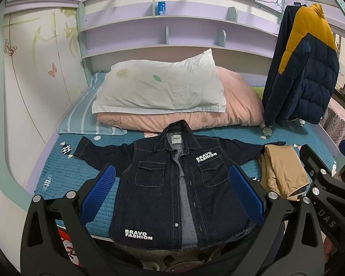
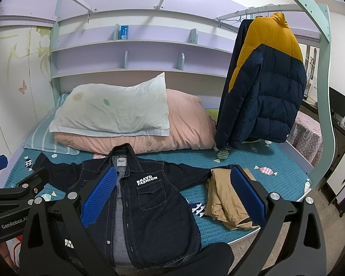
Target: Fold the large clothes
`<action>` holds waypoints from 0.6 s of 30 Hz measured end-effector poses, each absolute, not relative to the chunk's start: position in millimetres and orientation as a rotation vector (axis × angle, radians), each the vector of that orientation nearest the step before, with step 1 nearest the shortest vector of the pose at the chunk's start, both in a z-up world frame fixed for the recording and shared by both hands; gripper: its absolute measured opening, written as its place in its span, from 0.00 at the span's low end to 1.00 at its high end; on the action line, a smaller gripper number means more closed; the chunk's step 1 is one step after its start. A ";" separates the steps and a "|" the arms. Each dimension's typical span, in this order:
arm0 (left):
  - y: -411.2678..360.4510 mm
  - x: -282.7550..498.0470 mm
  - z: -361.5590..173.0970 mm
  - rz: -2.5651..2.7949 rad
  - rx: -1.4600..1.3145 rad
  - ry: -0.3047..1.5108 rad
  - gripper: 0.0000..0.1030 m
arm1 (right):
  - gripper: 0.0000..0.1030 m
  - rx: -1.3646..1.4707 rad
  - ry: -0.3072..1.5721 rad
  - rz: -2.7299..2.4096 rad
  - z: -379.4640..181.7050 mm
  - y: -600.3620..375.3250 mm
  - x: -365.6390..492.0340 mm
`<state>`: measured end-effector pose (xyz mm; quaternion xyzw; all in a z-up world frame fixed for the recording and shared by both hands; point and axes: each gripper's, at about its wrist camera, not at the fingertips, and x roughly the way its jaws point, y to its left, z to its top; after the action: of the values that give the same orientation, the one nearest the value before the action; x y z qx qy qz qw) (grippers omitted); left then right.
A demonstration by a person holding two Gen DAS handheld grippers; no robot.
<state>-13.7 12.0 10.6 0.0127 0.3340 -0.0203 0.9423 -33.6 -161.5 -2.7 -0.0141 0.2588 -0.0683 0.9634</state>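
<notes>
Two grippers are in my hands, and both hover above the near edge of the bed [image 1: 57, 174] with their blue pads spread wide and nothing between them. My left gripper [image 1: 171, 193] looks straight down the middle of the denim jacket [image 1: 172, 184], its pads framing the chest pockets, while my right gripper [image 2: 174, 195] sits further to the right, with one pad over the jacket's front and the other over the tan garment [image 2: 225, 200]. That jacket lies flat and face up on the teal bedcover, collar toward the pillow [image 1: 161, 85], both sleeves stretched out sideways and the front hanging slightly open down the button line. Its hem reaches the near edge of the mattress. White "BRAVO FASHION" lettering shows above one chest pocket and near the hem. Beside the jacket's sleeve end, the tan garment lies crumpled on the cover. Behind the collar, the pillow rests on a folded pink quilt [image 1: 230, 105], and a navy and yellow puffer coat [image 1: 306, 69] hangs from a rail at the bed's far right.
</notes>
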 end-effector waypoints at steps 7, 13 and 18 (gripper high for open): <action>11.2 -13.4 10.8 -0.040 0.025 0.683 0.96 | 0.93 -0.028 0.525 -0.137 -2.4 -161.9 -33.9; 13.7 -16.6 7.6 -0.044 0.026 0.684 0.95 | 0.93 -0.028 0.529 -0.139 -3.0 -162.7 -35.1; 14.7 -19.2 4.7 -0.047 0.030 0.685 0.95 | 0.93 -0.030 0.532 -0.143 -2.7 -163.2 -34.1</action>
<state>-19.2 14.7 4.7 0.0149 0.3358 -0.0231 0.9415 -34.1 -163.2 -2.7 -0.0148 0.2625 -0.0704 0.9622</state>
